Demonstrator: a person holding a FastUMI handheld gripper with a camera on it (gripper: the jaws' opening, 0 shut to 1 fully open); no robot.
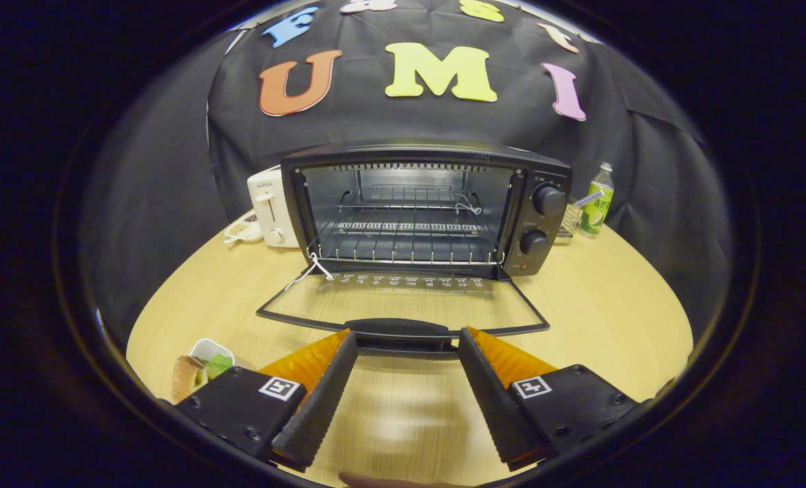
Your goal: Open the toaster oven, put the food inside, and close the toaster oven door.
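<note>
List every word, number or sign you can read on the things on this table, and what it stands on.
Nothing reads clearly.
White toaster: brand mark, too small.
Toaster oven: marks by the knobs, too small.
Bottle: label blurred.
Gripper, open at the door handle: square coded markers, no words.

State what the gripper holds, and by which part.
Nothing. The gripper is open, its fingers either side of the door handle of the toaster oven, not pressing it.
</note>
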